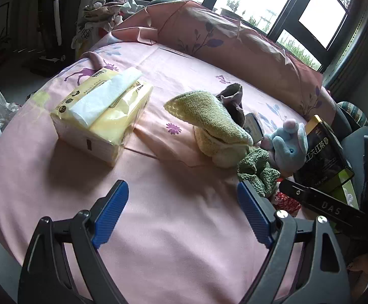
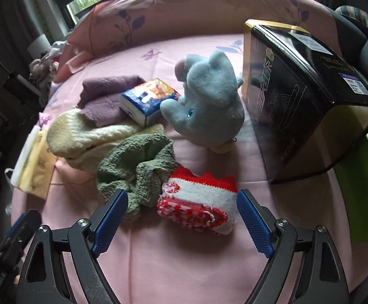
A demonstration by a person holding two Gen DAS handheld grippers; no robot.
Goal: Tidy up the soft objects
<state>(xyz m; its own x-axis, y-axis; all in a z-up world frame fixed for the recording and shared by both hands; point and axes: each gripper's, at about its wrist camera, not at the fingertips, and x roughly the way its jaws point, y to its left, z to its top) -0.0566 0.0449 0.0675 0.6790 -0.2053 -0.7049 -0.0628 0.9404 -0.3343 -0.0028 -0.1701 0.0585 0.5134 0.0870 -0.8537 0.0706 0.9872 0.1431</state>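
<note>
We see a bed (image 1: 173, 81) with a pink sheet carrying everything.

Containers: black tea box (image 2: 308, 96) lies on its side toward the right edge of the bed, open end facing the right wrist camera; we can't tell what's inside. Yellow tissue pack (image 1: 103, 119) sits toward the left side of the bed, well apart from the pile, white tissue sticking out of the top slot. Small blue tissue packet (image 2: 149, 101) rests on the purple cloth (image 2: 105, 93).

Soft pile, mid-right of the bed: cream-yellow knit cloth (image 2: 82, 136) lies under the purple one's front edge, crumpled green cloth (image 2: 138, 169) touching it at the front, red-and-white sock (image 2: 199, 202) touching the green cloth's right side. Blue plush toy (image 2: 209, 101) sits just beside the tea box and against the blue packet.

Left gripper (image 1: 184, 215): fingers spread wide, holding nothing, over bare sheet, green cloth just off its right fingertip.

Right gripper (image 2: 181, 220): fingers spread wide, nothing clamped. The red-and-white sock lies between them, near the right finger (image 2: 252, 223); contact unclear. Left finger (image 2: 110, 223) overlaps the green cloth's edge in the right wrist view.
</note>
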